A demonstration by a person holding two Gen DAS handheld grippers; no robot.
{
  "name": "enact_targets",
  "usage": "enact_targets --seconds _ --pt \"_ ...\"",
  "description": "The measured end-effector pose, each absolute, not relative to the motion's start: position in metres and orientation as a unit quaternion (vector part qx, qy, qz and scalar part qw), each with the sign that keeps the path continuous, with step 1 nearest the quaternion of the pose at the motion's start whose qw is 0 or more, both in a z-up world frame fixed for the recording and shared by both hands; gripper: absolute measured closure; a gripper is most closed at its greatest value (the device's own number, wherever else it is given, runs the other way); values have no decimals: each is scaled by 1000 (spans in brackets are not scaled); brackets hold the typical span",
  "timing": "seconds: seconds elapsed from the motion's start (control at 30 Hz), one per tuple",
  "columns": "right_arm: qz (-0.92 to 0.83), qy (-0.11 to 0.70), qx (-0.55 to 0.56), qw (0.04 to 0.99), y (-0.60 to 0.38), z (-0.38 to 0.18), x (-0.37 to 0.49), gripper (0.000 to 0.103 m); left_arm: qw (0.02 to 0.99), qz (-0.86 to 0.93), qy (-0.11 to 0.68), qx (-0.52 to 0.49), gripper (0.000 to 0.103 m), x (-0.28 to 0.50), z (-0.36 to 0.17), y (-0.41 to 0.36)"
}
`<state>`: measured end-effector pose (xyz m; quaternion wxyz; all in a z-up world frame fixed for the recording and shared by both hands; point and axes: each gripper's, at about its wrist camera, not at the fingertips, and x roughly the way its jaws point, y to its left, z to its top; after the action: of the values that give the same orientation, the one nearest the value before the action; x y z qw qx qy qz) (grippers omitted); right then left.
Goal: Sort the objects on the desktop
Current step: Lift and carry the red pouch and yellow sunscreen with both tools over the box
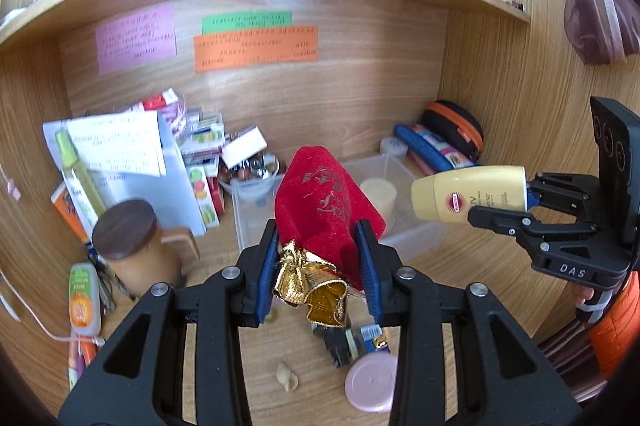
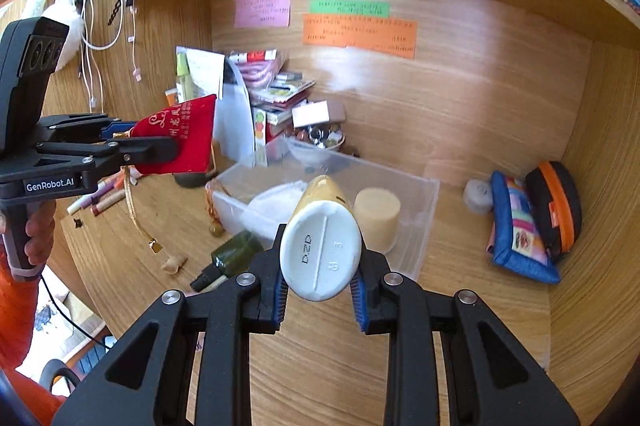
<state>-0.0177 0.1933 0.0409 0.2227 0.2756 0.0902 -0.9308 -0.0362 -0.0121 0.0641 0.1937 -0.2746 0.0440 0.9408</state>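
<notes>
The left gripper [image 1: 318,266] is clamped on a red velvet drawstring pouch [image 1: 324,201] — its blue pads press the gathered neck just above the gold lining, and the pouch is held off the desk [image 1: 460,290], above the near wall of a clear plastic bin [image 1: 412,242]. In the right wrist view the same pouch [image 2: 180,137] hangs at 9 o'clock, with its gold cord trailing down toward the desk. The right gripper [image 2: 320,290] holds a yellow sunscreen bottle [image 2: 320,250] by its white cap end, the body pointing away toward the bin [image 2: 420,226]; in the left wrist view that bottle [image 1: 472,191] sits at 3 o'clock, lying level in the jaws of the right gripper [image 1: 528,205], near the bin's right side. Inside the bin stands a cream cylinder [image 2: 378,218], upright, toward its right end. On the desk at 6 o'clock in the left view lie a pink round lid [image 1: 372,382] and a small shell [image 1: 286,376], apart from each other. A wooden mug with a dark lid [image 1: 126,230] stands at 9 o'clock, and a blue pencil case [image 2: 516,230] leans beside a black-and-orange case [image 2: 556,205] at the desk's right wall.
</notes>
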Motion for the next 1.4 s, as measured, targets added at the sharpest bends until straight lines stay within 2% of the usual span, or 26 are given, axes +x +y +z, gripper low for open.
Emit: enact_targets --seconds 0.37,0.77,1.4 --pt "-938 90 257 216 193 60 -46 79 190 943 46 -268 67 -81 83 -5" --pt "-932 85 273 223 188 52 -95 79 189 929 46 -314 67 -141 52 1" --pt "-909 98 331 233 161 10 -161 79 174 907 51 -380 66 -204 -7 2"
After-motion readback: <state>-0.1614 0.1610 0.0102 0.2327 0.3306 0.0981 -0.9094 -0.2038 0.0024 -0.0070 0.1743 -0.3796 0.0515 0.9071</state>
